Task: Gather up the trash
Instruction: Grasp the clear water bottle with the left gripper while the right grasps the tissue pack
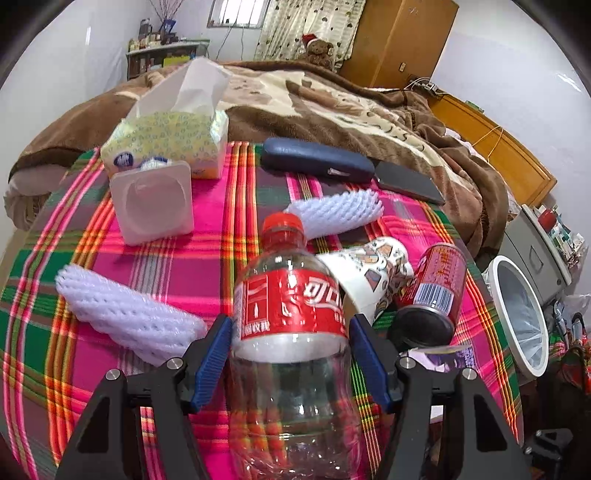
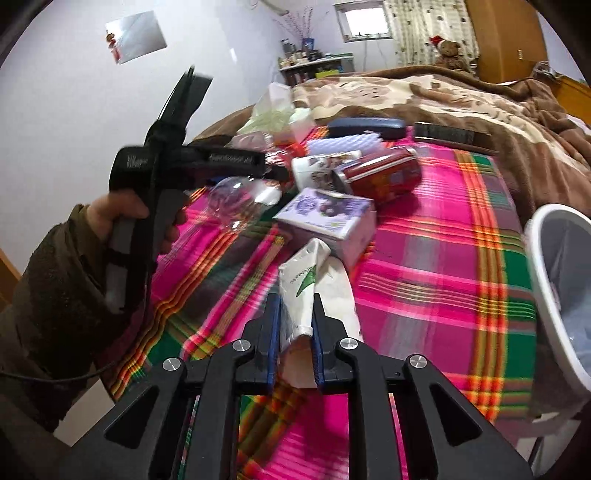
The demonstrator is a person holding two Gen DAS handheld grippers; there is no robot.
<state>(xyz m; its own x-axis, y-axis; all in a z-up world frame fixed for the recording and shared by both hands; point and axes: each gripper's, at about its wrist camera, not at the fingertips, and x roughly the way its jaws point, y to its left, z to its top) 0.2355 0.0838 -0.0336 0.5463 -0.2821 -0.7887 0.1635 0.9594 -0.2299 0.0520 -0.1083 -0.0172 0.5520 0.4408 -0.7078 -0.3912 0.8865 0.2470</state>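
Trash bin (image 2: pixel 557 291) stands at our three o'clock off the table; our right gripper (image 2: pixel 295 332), nearer it, pinches the white wrapper (image 2: pixel 303 284) lengthwise, while our left gripper (image 1: pixel 291 354) clasps the upright bottle (image 1: pixel 291 295).

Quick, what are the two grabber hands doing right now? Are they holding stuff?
Left gripper: shut on the clear plastic cola bottle with red label.
Right gripper: shut on the crumpled white paper wrapper with green print.

White walls (image 1: pixel 498 66); curtained window (image 1: pixel 236 13); wooden wardrobe (image 1: pixel 399 40) (teddy bear (image 1: pixel 319 50) beside); blanketed bed (image 1: pixel 332 99).
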